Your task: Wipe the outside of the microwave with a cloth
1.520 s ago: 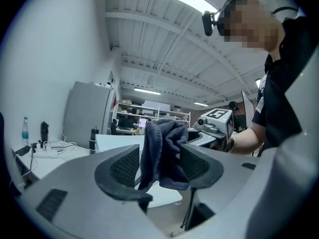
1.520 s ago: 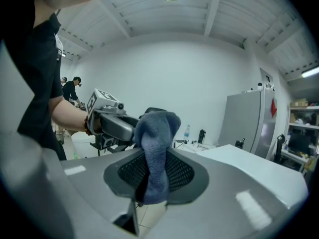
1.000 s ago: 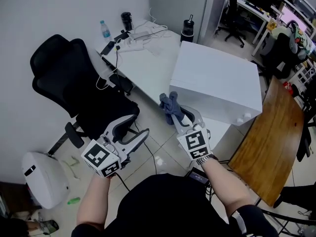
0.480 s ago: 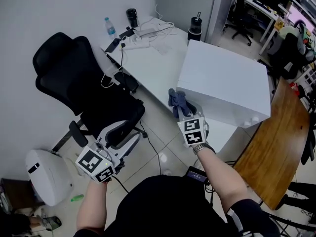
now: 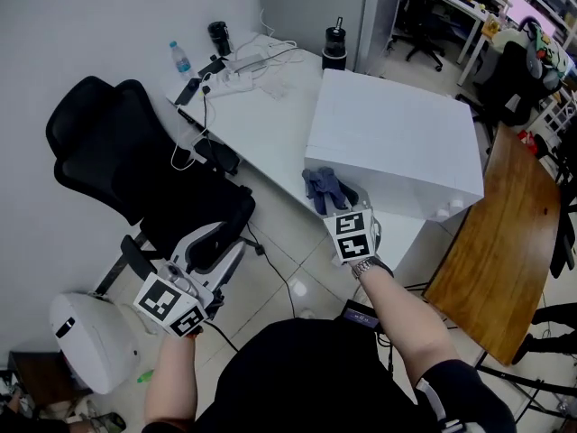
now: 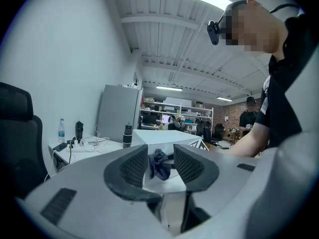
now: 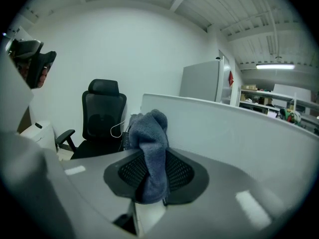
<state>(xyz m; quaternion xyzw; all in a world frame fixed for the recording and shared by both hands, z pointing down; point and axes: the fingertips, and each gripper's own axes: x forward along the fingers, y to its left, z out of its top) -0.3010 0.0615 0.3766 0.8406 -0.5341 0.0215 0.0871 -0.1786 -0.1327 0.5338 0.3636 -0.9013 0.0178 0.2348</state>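
The microwave point(image 5: 397, 142) is a white box on the white desk point(image 5: 261, 120). A grey-blue cloth point(image 5: 326, 188) sticks up from my right gripper point(image 5: 332, 198), which is shut on it beside the microwave's near left corner. In the right gripper view the cloth point(image 7: 149, 148) bunches between the pads, with the microwave's white wall point(image 7: 224, 128) just behind. My left gripper point(image 5: 221, 242) hangs low over the chair, open with nothing in it; its jaws have just been closing. Through its gap point(image 6: 160, 166) I see the cloth point(image 6: 158, 164) farther off.
A black office chair point(image 5: 135, 161) stands left of the desk. A water bottle point(image 5: 179, 59), cables and a black flask point(image 5: 334, 47) sit at the desk's far end. A wooden table point(image 5: 491, 242) is at right, a white round appliance point(image 5: 86, 327) on the floor.
My right gripper has come down with the cloth toward the microwave's near left side. The left gripper's jaws stand narrower than before.
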